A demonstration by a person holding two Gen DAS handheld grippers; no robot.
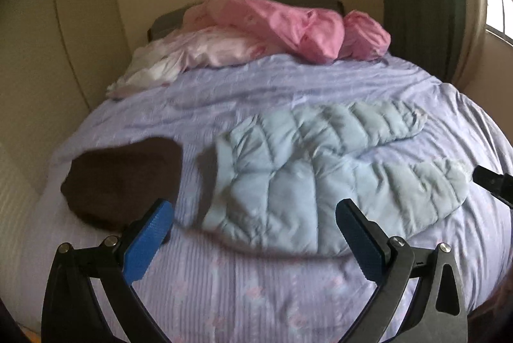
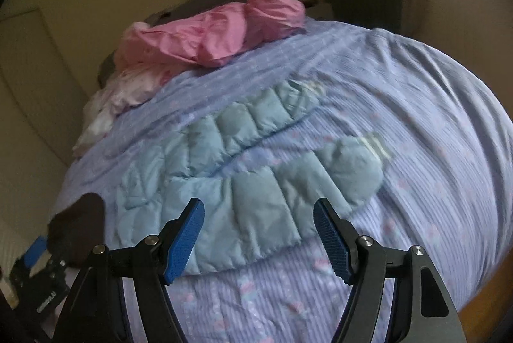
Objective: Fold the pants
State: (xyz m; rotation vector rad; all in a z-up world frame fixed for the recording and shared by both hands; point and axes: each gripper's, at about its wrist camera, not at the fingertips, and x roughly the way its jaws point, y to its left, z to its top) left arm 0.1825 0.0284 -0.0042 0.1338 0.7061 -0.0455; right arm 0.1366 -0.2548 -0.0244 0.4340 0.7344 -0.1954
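Lying flat on the bed [image 1: 224,295], quilted pants [image 1: 304,182] beyond both empty tools.

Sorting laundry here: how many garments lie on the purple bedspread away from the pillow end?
2: light blue quilted pants spread flat mid-bed, and a folded brown garment beside their waist end. The pink heap by the headboard may hide more.

Open bedsheet [image 1: 256,295] at 6 o'clock, under both grippers, free to pass. Quilted pale-blue pants [image 1: 304,182] spread across the centre, legs running toward 2 and 3 o'clock. Dark brown folded cloth [image 1: 121,179] at 9 o'clock, just beside the waist end, a narrow strip of sheet between. Pink bedding [image 1: 288,25] heaped at 12 o'clock, with a clear band of sheet before it. Wide bare sheet at 3 o'clock in the right wrist view.
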